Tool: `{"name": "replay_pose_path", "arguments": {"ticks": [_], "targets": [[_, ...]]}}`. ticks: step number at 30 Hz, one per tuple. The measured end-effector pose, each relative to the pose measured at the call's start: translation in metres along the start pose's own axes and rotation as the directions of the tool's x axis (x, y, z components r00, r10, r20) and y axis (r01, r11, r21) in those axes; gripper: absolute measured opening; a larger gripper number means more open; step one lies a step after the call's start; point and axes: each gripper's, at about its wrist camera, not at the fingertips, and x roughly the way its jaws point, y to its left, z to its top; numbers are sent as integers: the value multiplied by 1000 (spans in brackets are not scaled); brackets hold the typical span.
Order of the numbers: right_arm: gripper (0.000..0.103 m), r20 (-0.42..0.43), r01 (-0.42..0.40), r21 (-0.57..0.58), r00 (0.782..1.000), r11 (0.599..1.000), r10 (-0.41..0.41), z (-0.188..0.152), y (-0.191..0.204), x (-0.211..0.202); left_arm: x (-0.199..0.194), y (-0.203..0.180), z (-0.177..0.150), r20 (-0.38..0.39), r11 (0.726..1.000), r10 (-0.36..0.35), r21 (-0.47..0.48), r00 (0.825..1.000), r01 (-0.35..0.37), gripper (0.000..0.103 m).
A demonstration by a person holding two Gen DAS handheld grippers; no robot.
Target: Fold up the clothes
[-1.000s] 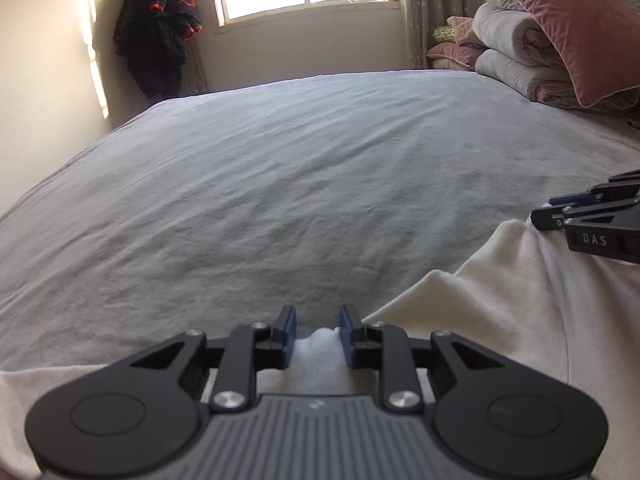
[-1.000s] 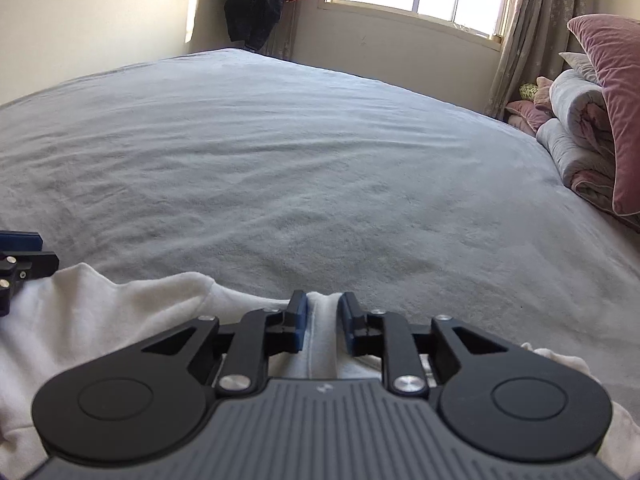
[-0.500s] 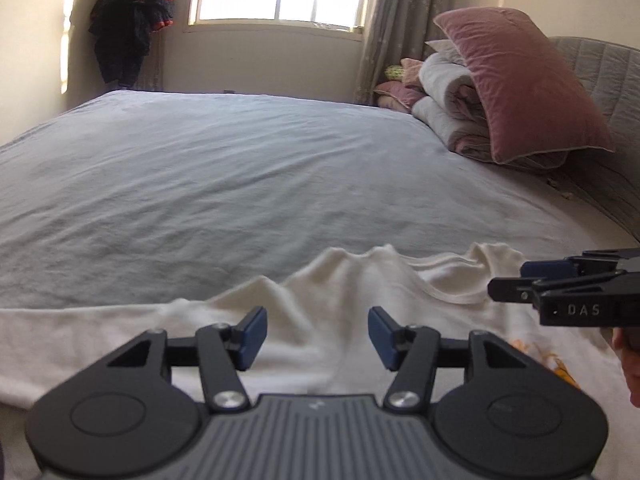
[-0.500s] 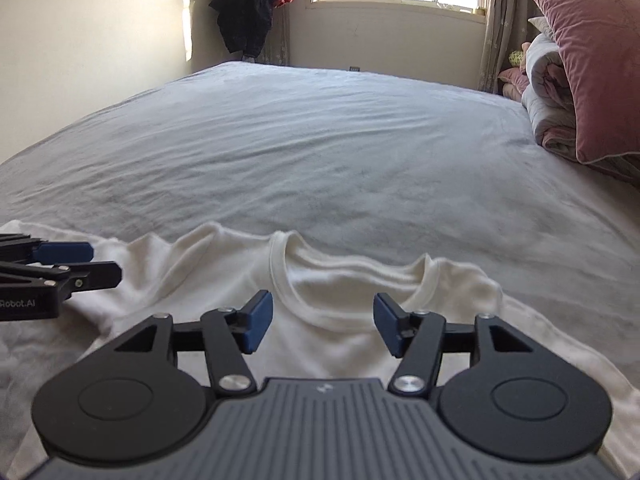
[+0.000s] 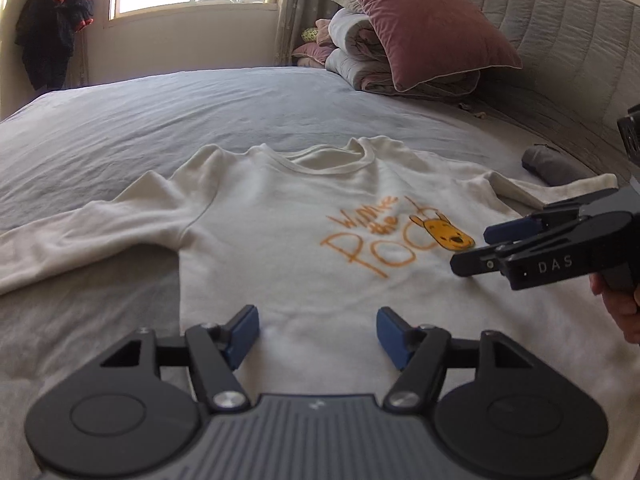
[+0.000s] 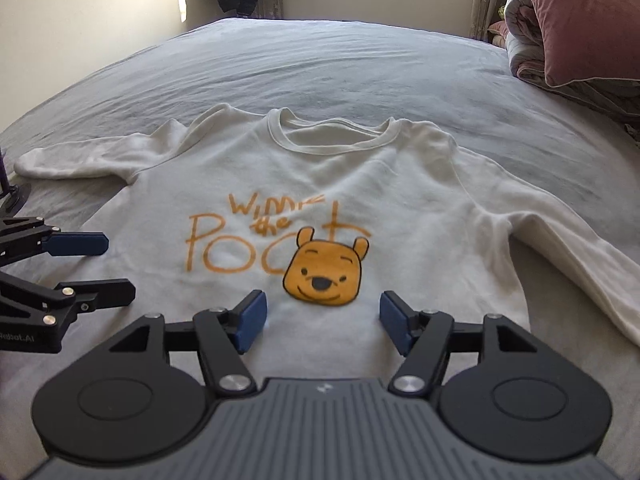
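- The white sweatshirt (image 6: 328, 184) lies face up and spread on the grey bed (image 6: 320, 64), collar (image 6: 332, 136) toward the window end, both sleeves stretched out to the sides of the body.
- The left hand-held gripper (image 5: 318, 334) has just been opening; its blue pads stand wide apart above the lower body cloth, on the far side of the orange print (image 6: 276, 248) from the right one, with nothing pinched between them.
- The right hand-held gripper (image 6: 320, 322) has likewise just been opening and hangs empty just below the bear face of the print, jaws spread.
- Judged from this, the garment is laid out and the first fold has not begun.
- To do it well, smooth the ripples near the collar first, so no crease gets locked in.
- Take one sleeve (image 6: 560, 232) near its cuff and near the shoulder seam, one gripper each, pinching only the top layers.
- Carry it across toward the print, keeping the fold line parallel to the side seam.
- The cloth looks soft and limp, so lift low and lay it down rather than dropping it.
- The rolled grey item (image 5: 552, 164) beyond the right sleeve lies close to the cuff; keep the sleeve from dragging it along.
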Motion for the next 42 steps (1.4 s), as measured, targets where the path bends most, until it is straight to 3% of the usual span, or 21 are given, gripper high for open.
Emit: {"name": "replay_pose_path", "arguments": {"ticks": [5, 14, 20, 25, 34, 42], "targets": [[68, -19, 8, -23, 1000, 1000, -9, -26, 1, -26, -32, -18, -27, -4, 998, 20, 64, 1000, -19, 67], [68, -46, 24, -22, 999, 999, -25, -68, -8, -68, -84, -42, -72, -3, 998, -1, 63, 1000, 1, 67], [68, -50, 28, 16, 998, 999, -27, -82, -20, -84, -105, -55, -79, -73, 994, -3, 107, 997, 11, 68], [68, -44, 34, 77, 999, 996, -31, -85, -33, -91, -115, -63, -68, -199, 990, -44, 122, 979, 69, 71], [68, -18, 81, 217, 997, 973, -79, -73, -69, -95, -115, -69, -21, -105, 991, -75, 104, 992, 86, 77], [68, 28, 92, 194, 995, 977, -99, -31, -87, -77, -53, -36, 26, -69, 994, 19, 108, 997, -12, 77]]}}
